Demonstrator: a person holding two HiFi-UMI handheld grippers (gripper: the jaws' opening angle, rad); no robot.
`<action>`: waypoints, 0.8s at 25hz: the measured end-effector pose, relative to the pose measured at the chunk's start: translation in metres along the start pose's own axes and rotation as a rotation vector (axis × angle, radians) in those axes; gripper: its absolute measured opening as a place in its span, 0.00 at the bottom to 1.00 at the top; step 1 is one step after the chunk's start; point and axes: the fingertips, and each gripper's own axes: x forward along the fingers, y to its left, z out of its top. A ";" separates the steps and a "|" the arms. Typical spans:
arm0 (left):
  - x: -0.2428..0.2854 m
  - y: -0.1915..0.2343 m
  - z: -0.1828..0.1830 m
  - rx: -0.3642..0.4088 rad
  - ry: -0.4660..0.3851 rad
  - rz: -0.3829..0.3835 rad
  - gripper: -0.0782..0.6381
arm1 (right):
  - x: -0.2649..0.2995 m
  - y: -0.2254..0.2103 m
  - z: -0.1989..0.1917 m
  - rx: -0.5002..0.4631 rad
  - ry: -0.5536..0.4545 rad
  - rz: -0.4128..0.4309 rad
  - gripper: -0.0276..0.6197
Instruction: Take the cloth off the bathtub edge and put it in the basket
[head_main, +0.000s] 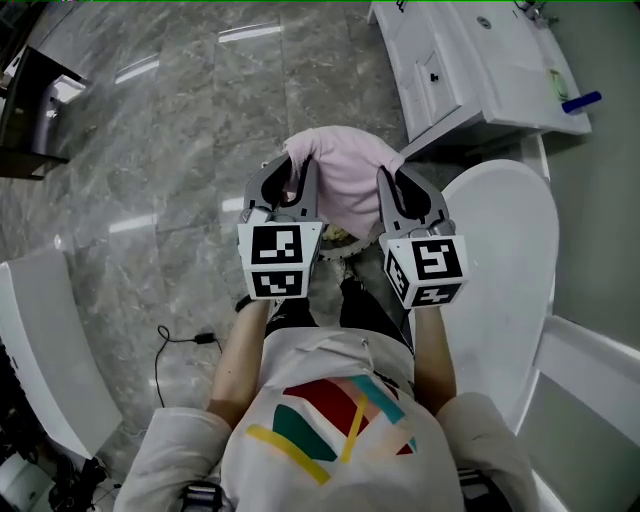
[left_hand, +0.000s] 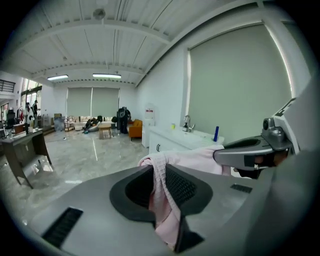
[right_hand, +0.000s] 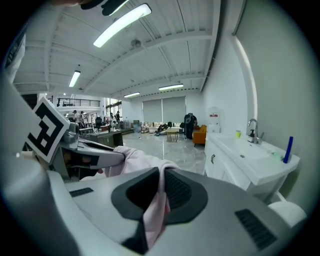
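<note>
While a person stands over a grey marble floor (head_main: 180, 120), the left gripper (head_main: 293, 170) and the right gripper (head_main: 400, 182) are held side by side at chest height, sharing one pink cloth (head_main: 345, 175). The cloth is clear of the bathtub (head_main: 505, 230), whose white rim curves just to the right of the right gripper. It bunches in a soft mound ahead of and between the two grippers.

Seen along its own jaws, the left gripper (left_hand: 161, 175) is pinching a fold of the cloth (left_hand: 200, 157). The waffle-textured fabric runs down between the dark pads and drapes away to the right, toward the other gripper. The right gripper (right_hand: 159, 187) is likewise pressed onto a corner of the cloth (right_hand: 135, 157), and the fabric trails off to its left.

Ahead of the right gripper and further right stands a white tabletop (head_main: 470, 60) with a sink, a tap (right_hand: 252, 130) and an upright blue object (right_hand: 287, 149) near its edge. A black cable (head_main: 165, 350) lies on the floor below and to the left of the left gripper.
</note>
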 end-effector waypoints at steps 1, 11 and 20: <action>0.005 0.001 -0.014 -0.014 0.034 0.000 0.22 | 0.005 0.001 -0.013 0.001 0.029 0.004 0.11; 0.042 -0.002 -0.137 -0.104 0.353 -0.036 0.22 | 0.045 0.006 -0.139 0.034 0.307 0.043 0.11; 0.051 -0.009 -0.229 -0.101 0.590 -0.055 0.22 | 0.055 0.024 -0.233 -0.001 0.549 0.093 0.11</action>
